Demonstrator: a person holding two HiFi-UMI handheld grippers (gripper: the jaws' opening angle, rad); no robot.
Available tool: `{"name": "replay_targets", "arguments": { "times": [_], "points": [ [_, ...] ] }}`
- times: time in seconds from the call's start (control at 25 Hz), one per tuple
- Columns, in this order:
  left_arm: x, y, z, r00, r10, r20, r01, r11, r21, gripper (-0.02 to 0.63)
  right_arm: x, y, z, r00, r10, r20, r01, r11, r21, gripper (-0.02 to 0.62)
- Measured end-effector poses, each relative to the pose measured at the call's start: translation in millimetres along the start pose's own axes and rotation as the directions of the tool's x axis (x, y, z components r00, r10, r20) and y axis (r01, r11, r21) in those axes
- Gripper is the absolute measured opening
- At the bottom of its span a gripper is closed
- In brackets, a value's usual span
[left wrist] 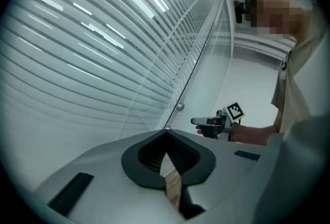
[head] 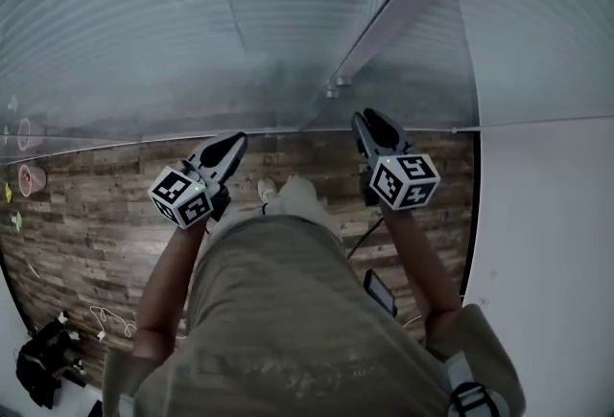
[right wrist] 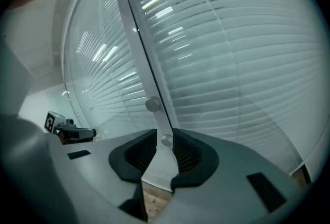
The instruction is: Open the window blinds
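Note:
Closed white slatted blinds (head: 144,22) (left wrist: 77,53) (right wrist: 232,63) hang behind glass panes, split by a slanting grey frame post (head: 403,3) (right wrist: 136,42). Two small round knobs sit on the post. The upper knob (right wrist: 152,104) (left wrist: 180,107) is free. The lower knob (right wrist: 166,140) lies between the pads of my right gripper (right wrist: 166,135) (head: 363,118) (left wrist: 195,121), which is shut on it. My left gripper (head: 235,139) (left wrist: 166,135) (right wrist: 93,133) is held to the left of the post, a little off the glass. It is shut, its tips meeting with nothing between them.
A wood-plank floor (head: 86,214) runs along the foot of the glass. A black bag (head: 43,362) and a white cable (head: 106,319) lie at the lower left. A white wall (head: 547,243) closes the right side. Coloured stickers (head: 27,177) mark the glass at far left.

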State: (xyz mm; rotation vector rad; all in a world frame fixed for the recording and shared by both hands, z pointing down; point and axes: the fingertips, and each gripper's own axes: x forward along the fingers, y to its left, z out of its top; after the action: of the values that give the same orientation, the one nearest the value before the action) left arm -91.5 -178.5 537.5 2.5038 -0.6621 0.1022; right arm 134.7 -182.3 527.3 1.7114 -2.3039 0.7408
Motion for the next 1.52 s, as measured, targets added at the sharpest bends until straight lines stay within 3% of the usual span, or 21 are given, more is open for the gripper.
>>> {"name": "replay_targets", "arguments": {
  "times": [0.24,0.36,0.6,1.24,1.52],
  "points": [
    [13,39,-13,0.996,0.078,-0.047,-0.072,0.991,0.110,0.014,26,-4,-17,0.997,0.036,-0.064,-0.040,0.998,-0.055,0.083],
    [16,45,-19,0.993,0.103,-0.052,-0.099,0.992,0.072,0.012,33,2,-12,0.996,0.055,-0.067,-0.060,0.996,-0.073,0.083],
    [23,44,-17,0.991,0.117,-0.061,-0.112,0.990,0.087,0.012,40,8,-2,0.993,0.097,-0.072,-0.104,0.990,-0.098,0.083],
    [44,23,20,0.994,0.109,0.023,-0.109,0.994,0.000,0.014,28,1,29,0.995,0.090,-0.049,-0.094,0.992,-0.082,0.083],
    [35,24,3,0.991,0.126,0.034,-0.125,0.991,-0.047,0.014,27,4,13,0.994,0.107,-0.017,-0.108,0.993,-0.039,0.083]
  ]
}}
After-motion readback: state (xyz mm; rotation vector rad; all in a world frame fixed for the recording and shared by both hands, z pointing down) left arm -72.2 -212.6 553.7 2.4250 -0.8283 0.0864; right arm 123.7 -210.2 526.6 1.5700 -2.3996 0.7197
